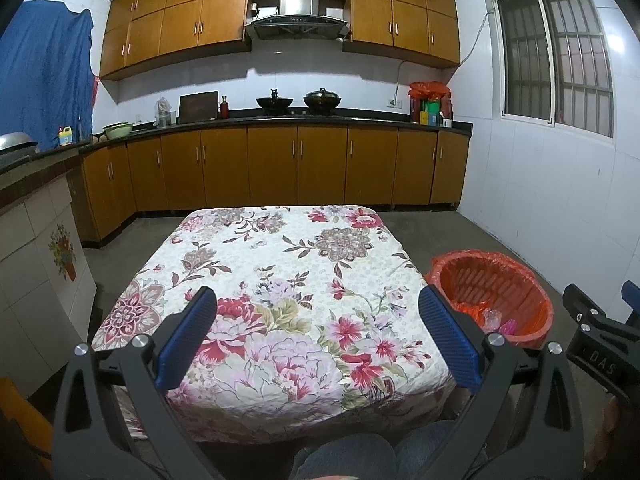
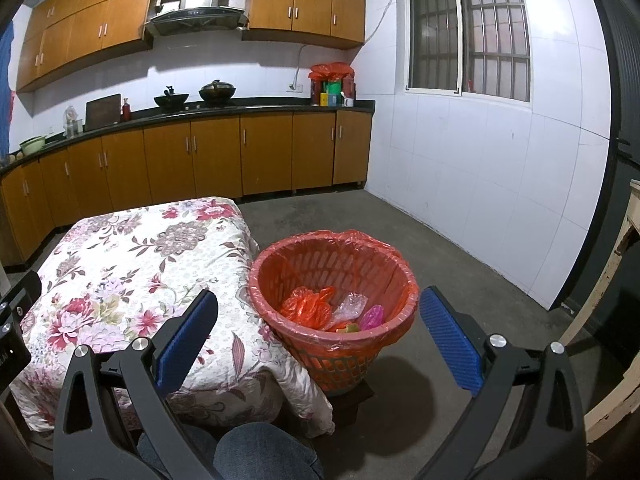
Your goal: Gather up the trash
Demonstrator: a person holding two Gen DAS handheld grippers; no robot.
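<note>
Both grippers held open and empty above the near edge of the table, trash already in the bin.

The left gripper (image 1: pixel 318 312) hangs over the floral cloth (image 1: pixel 280 280), its blue pads spread wide with nothing between them. The right gripper (image 2: pixel 318 316) is equally wide apart, framing the bin (image 2: pixel 334 280) that stands just right of the table (image 2: pixel 132 264), touching the draped cloth. Inside the red-lined bin lie a crumpled red bag (image 2: pixel 306 304), a clear wrapper (image 2: pixel 350 304), a pink wrapper (image 2: pixel 372 317) and what may be a small yellow-green scrap, half hidden. Counter (image 1: pixel 280 118) with two pots runs along the far wall.
</note>
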